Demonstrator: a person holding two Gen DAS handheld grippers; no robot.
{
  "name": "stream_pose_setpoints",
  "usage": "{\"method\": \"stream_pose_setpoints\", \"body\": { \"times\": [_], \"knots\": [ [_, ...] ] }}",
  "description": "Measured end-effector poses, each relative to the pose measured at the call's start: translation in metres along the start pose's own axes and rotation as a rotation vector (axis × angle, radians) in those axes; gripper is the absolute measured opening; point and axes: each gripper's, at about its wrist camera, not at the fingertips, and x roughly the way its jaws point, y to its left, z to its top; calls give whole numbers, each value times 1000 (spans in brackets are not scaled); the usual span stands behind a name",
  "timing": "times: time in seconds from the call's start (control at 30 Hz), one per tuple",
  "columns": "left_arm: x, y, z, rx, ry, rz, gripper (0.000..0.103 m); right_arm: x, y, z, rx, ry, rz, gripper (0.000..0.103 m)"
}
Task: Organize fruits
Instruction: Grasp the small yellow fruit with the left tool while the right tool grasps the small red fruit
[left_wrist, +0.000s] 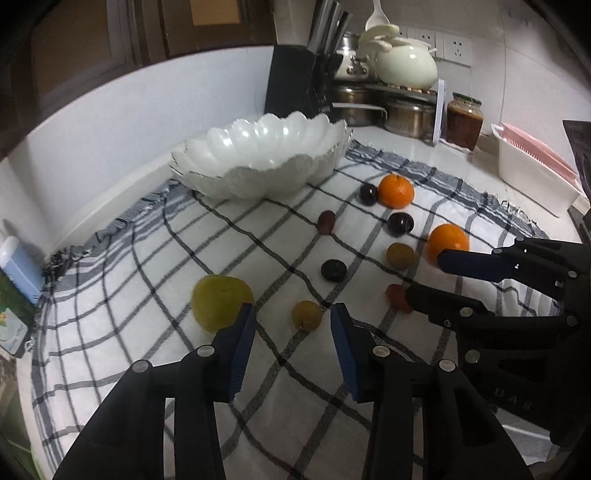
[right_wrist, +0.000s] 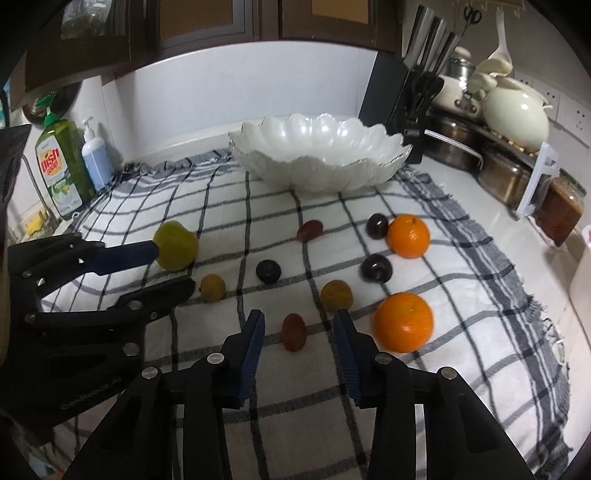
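Note:
A white scalloped bowl (left_wrist: 258, 155) (right_wrist: 317, 151) stands empty at the back of a checked cloth (left_wrist: 147, 280) (right_wrist: 273, 413). Loose on the cloth lie two oranges (left_wrist: 396, 190) (right_wrist: 403, 322), a yellow-green pear (left_wrist: 221, 302) (right_wrist: 175, 245), several dark plums (left_wrist: 333, 270) (right_wrist: 376, 268) and small brown and reddish fruits. My left gripper (left_wrist: 293, 321) is open, a small yellow-brown fruit (left_wrist: 306, 315) just ahead between its fingertips. My right gripper (right_wrist: 299, 328) is open, a small reddish fruit (right_wrist: 294, 331) between its fingertips. Each gripper shows in the other's view.
A knife block (right_wrist: 391, 107), steel pots (left_wrist: 406, 114), a cream tureen (right_wrist: 515, 114) and a sauce jar (left_wrist: 463, 123) stand at the back right. A white-and-pink tray (left_wrist: 535, 173) is at the right. Dish soap (right_wrist: 61, 170) and a pump bottle (right_wrist: 96, 155) stand at the left.

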Motion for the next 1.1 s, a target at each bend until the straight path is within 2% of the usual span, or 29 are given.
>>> {"method": "stream_pose_setpoints", "body": {
  "times": [0.6, 0.83, 1.1],
  "knots": [
    [43, -1, 1, 34, 83, -90, 26, 29, 0, -3, 27, 66, -5, 27],
    [45, -1, -1, 27, 82, -94, 23, 33, -2, -5, 47, 85, 3, 18],
    [35, 0, 1, -2, 69, -82, 23, 23, -7, -2, 62, 57, 11, 17]
  ]
}}
